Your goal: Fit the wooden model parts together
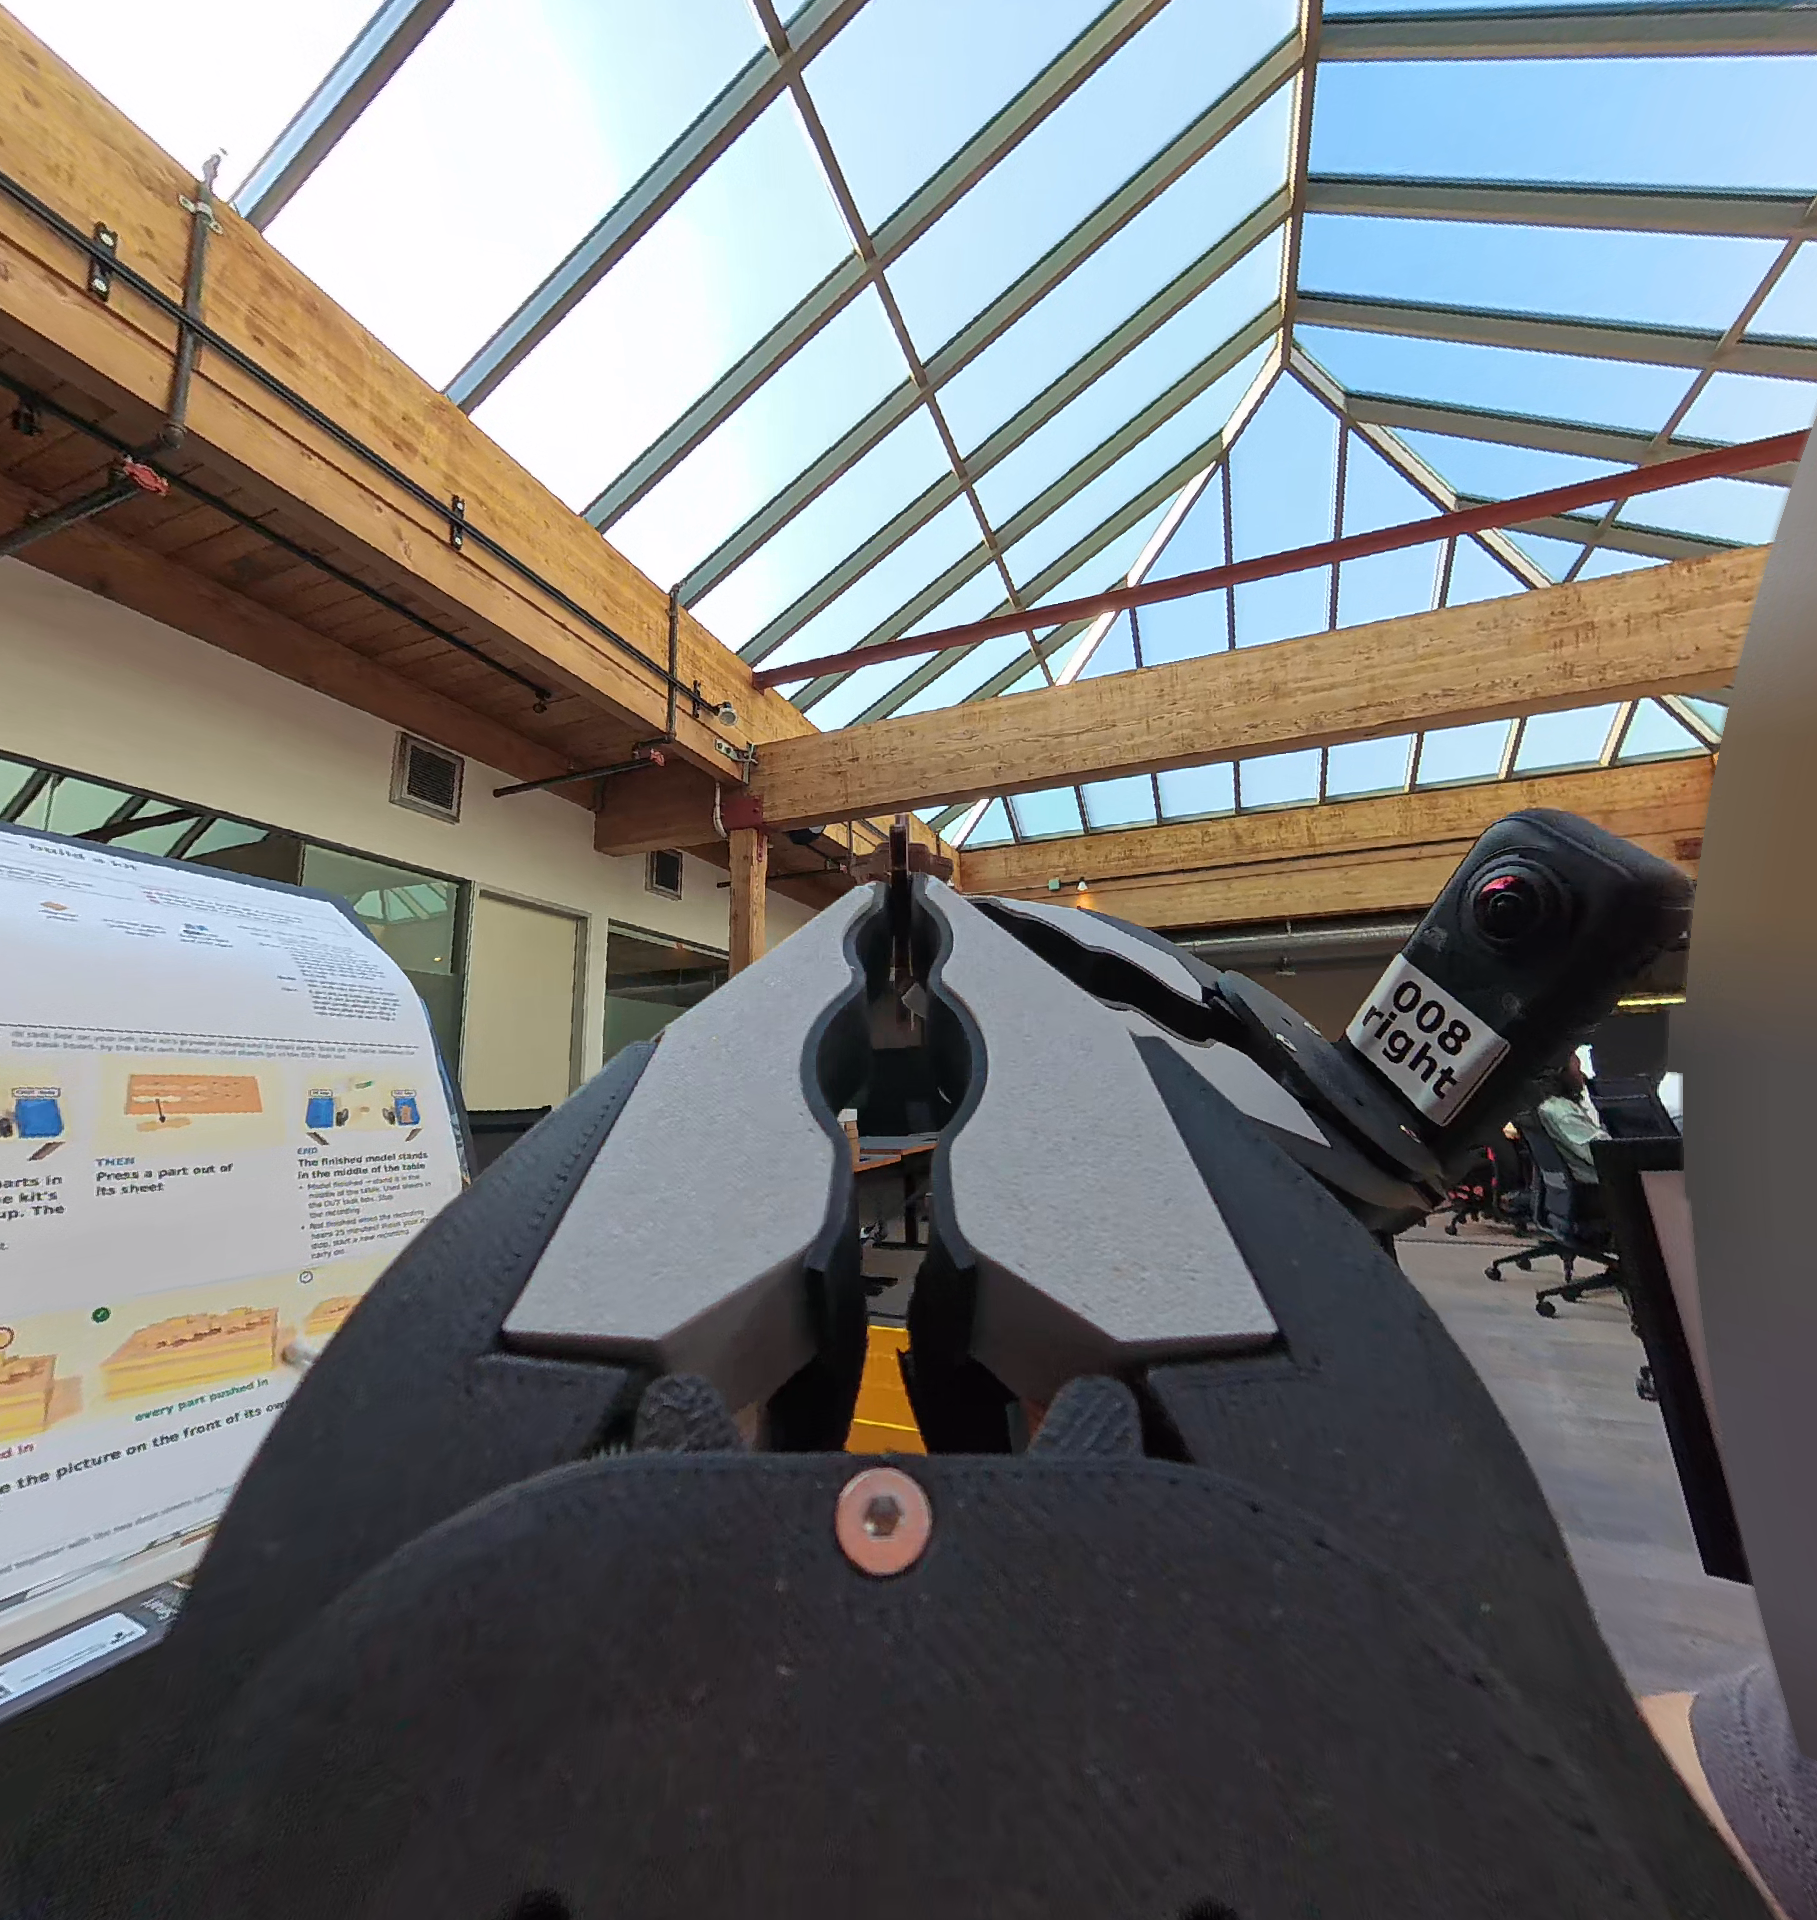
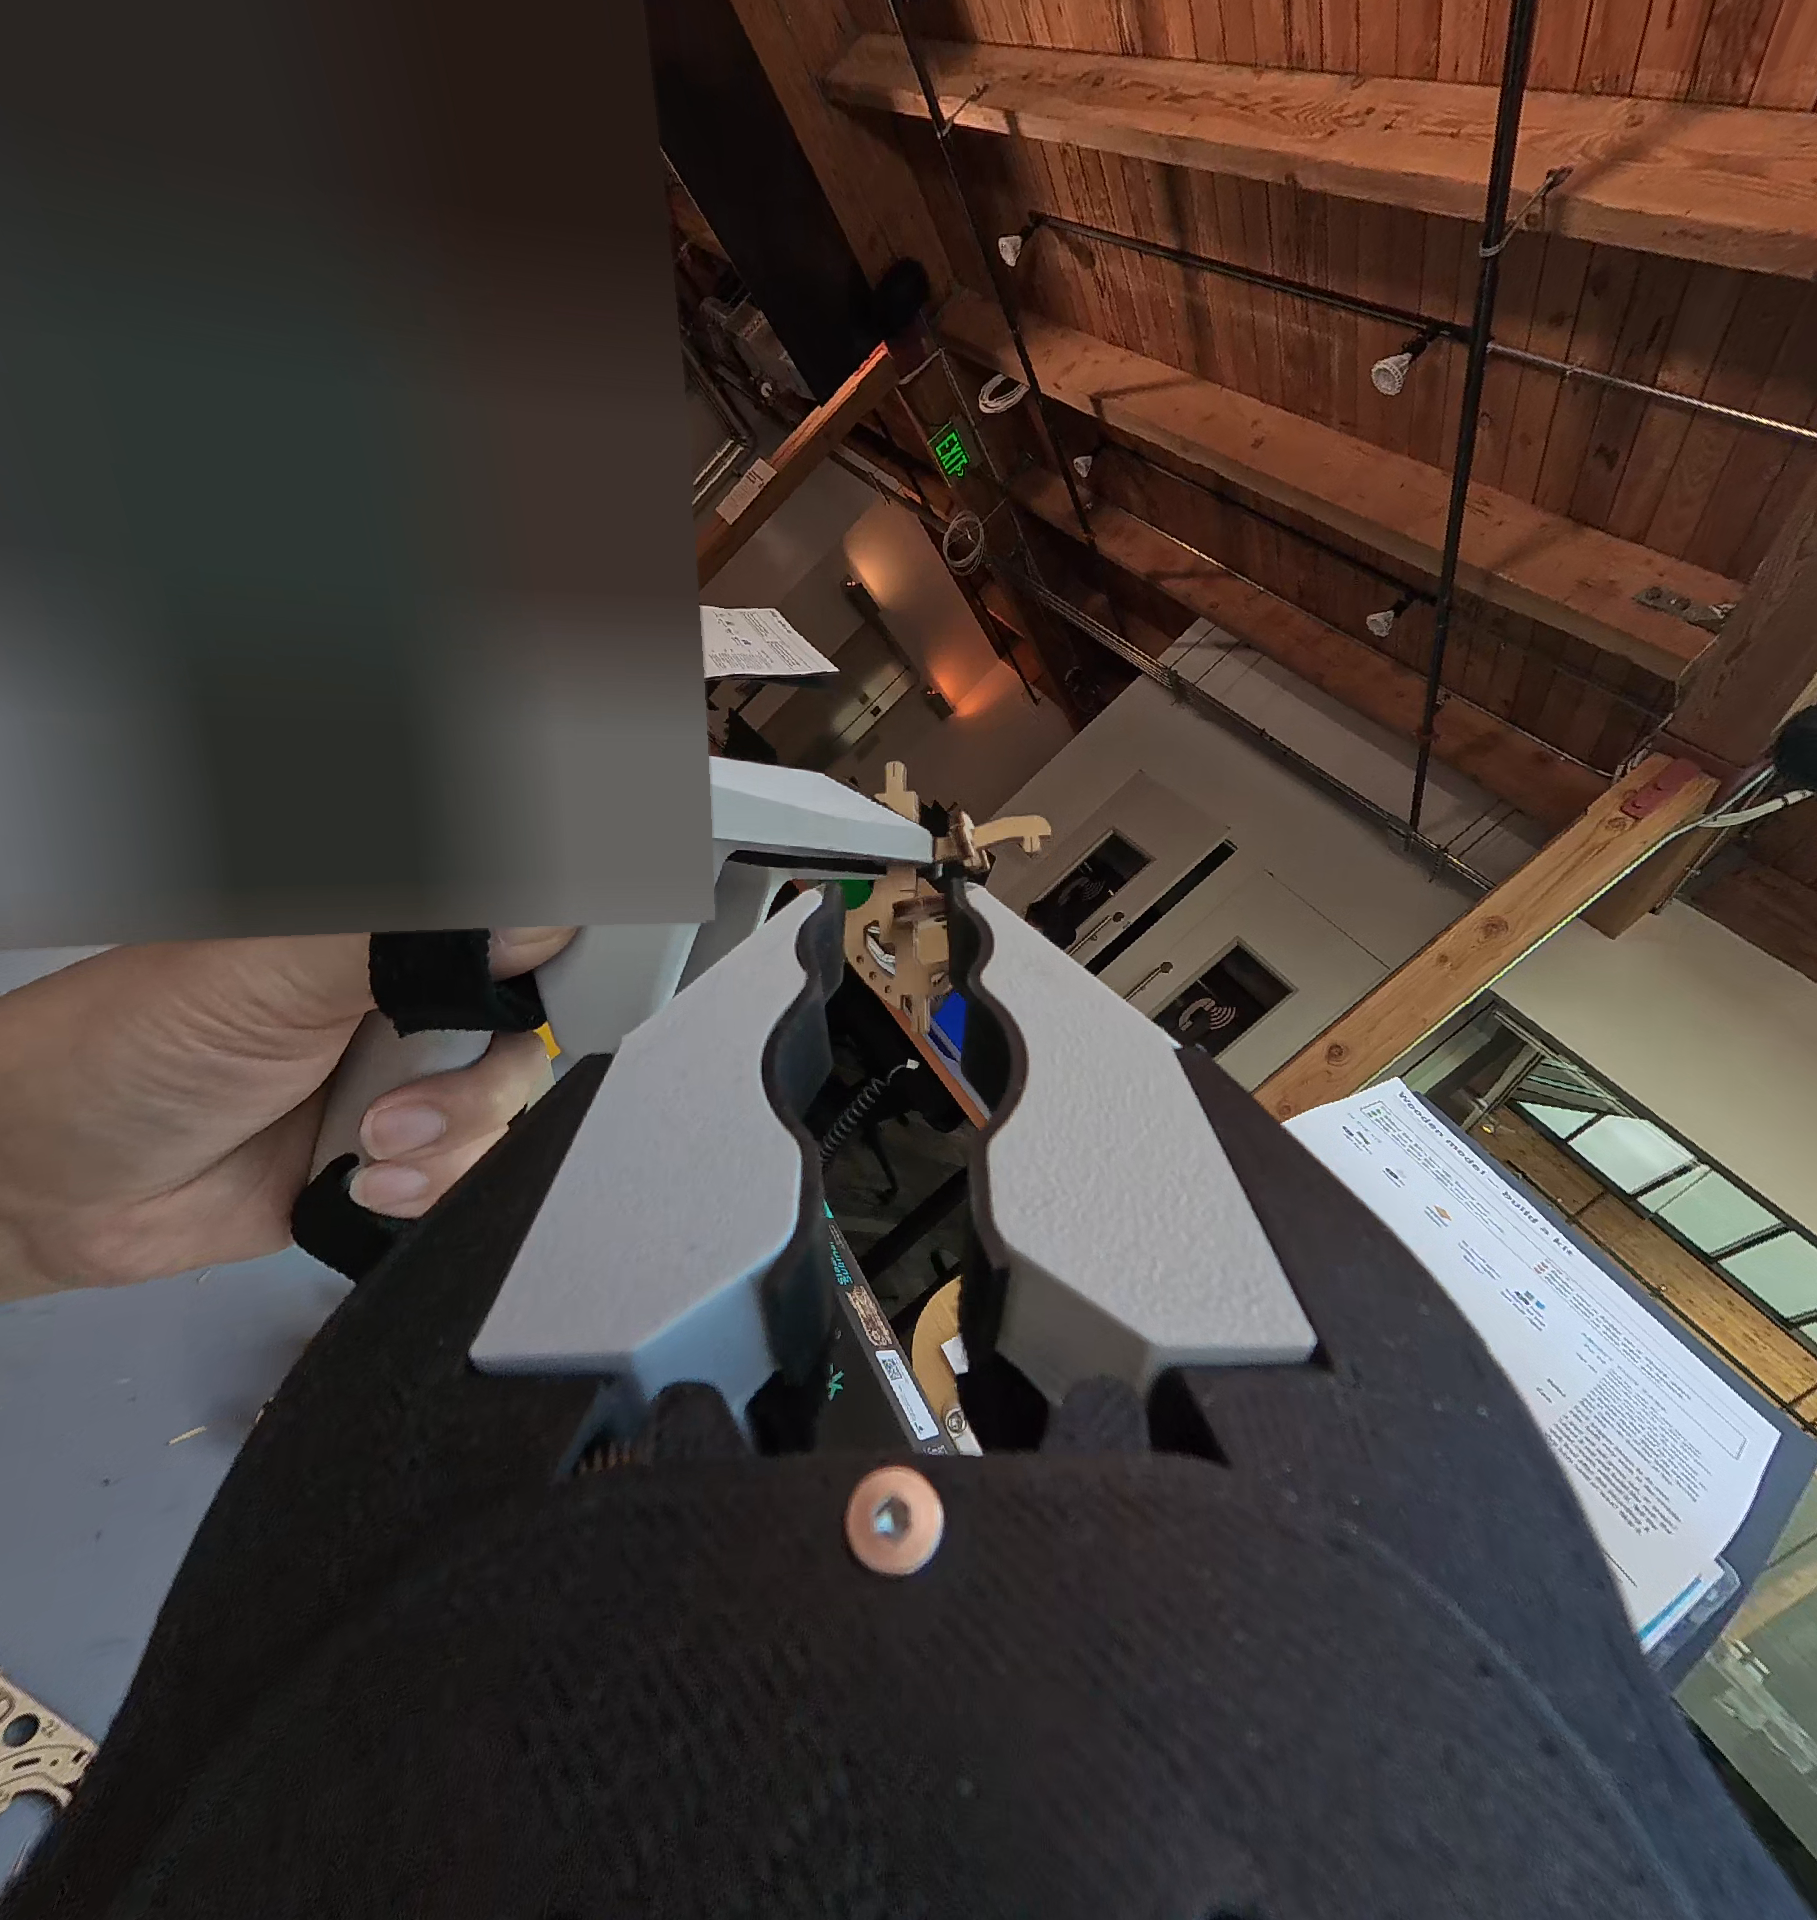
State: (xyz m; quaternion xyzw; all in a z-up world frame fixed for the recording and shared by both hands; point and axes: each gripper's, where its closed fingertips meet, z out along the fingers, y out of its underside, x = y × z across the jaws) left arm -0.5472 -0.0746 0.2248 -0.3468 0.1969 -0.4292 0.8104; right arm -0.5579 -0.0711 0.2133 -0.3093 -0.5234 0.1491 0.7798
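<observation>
In the left wrist view my left gripper [image 1: 899, 894] is shut on a thin wooden part [image 1: 899, 862], seen edge-on and dark against the skylight. In the right wrist view my right gripper [image 2: 951, 899] is shut on a small pale wooden model assembly [image 2: 888, 940] that sits between its fingers. The left gripper [image 2: 935, 831] comes in from the left, and its tips meet the top of that assembly beside a hook-shaped wooden piece [image 2: 1008, 828]. A hand [image 2: 156, 1091] holds the left gripper's handle. The right gripper's camera [image 1: 1538, 935] shows just to the right of my left fingers.
A printed instruction sheet stands to the left [image 1: 156, 1143] and also shows in the right wrist view [image 2: 1527, 1351]. A punched-out wooden sheet [image 2: 0, 1745] lies on the grey table [image 2: 104, 1455]. Office chairs [image 1: 1548, 1195] stand far off. Only a small space, under 4 cm, lies between the two pairs of fingers.
</observation>
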